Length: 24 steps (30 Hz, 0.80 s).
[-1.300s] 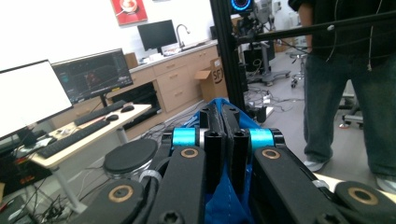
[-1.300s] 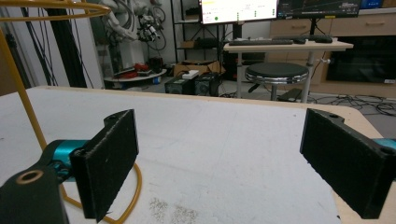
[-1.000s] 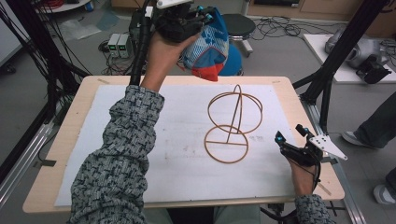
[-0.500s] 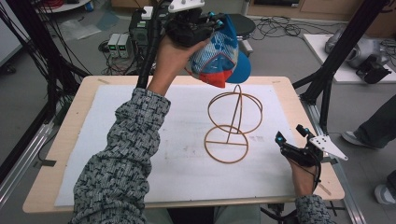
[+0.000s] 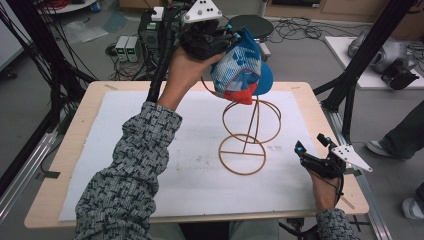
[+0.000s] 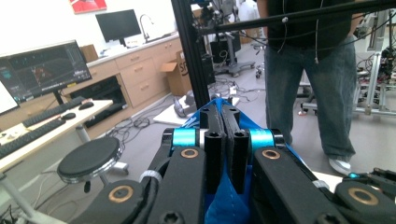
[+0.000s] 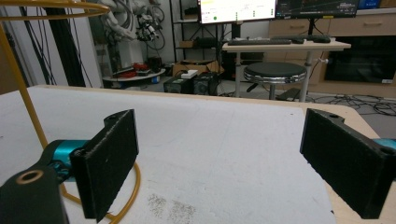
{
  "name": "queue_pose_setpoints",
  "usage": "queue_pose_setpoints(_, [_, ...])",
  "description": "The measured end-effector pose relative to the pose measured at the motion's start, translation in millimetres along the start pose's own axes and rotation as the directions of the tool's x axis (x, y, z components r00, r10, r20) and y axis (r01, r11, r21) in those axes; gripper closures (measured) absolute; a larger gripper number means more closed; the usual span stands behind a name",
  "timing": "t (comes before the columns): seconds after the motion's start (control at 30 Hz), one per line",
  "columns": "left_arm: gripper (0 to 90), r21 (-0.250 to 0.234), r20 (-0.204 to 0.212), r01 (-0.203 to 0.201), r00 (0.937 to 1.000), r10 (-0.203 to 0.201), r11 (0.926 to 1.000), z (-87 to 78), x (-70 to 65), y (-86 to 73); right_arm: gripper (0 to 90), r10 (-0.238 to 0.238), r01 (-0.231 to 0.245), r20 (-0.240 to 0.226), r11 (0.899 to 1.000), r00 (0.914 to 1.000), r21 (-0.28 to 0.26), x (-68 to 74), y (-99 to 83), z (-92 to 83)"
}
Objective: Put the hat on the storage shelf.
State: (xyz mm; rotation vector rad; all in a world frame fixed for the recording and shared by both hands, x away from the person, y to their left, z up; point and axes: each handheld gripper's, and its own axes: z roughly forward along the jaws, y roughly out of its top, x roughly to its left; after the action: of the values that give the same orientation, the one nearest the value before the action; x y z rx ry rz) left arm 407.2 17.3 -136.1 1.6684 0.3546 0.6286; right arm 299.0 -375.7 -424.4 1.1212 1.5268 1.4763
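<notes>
Blue, white and red cap (image 5: 239,67) pinched in left tongs (image 5: 227,37), right tongs (image 5: 312,147) wide

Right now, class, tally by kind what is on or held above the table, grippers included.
Grippers: 2, left gripper, right gripper
Wire stands: 1, gold wire stand
Caps: 1, blue, white and red cap
White mats: 1, white mat
Total: 5

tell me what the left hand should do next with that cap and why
Probably lower it a little, onto the top ring of the wire stand. The left gripper has its jaws shut on the cap, which hangs just above that ring, and the right gripper rests open beside the stand's base.
</notes>
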Motion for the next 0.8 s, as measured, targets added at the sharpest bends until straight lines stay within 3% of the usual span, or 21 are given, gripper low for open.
queue_pose_setpoints(0.3, [88.4, 0.024, 0.025, 0.011, 0.9996, -0.012, 0.9996, -3.1, -8.2, -7.0, 10.7, -0.001, 0.001, -0.001, 1.0, 1.0, 0.0, -0.2, -0.1, 0.3])
queue_pose_setpoints(0.8, [88.3, 0.051, 0.08, 0.034, 0.9961, -0.038, 0.9981, -8.0, -23.7, -38.1, 10.8, -0.001, 0.001, 0.0, 1.0, 1.0, 0.004, -0.1, -0.2, 0.5])
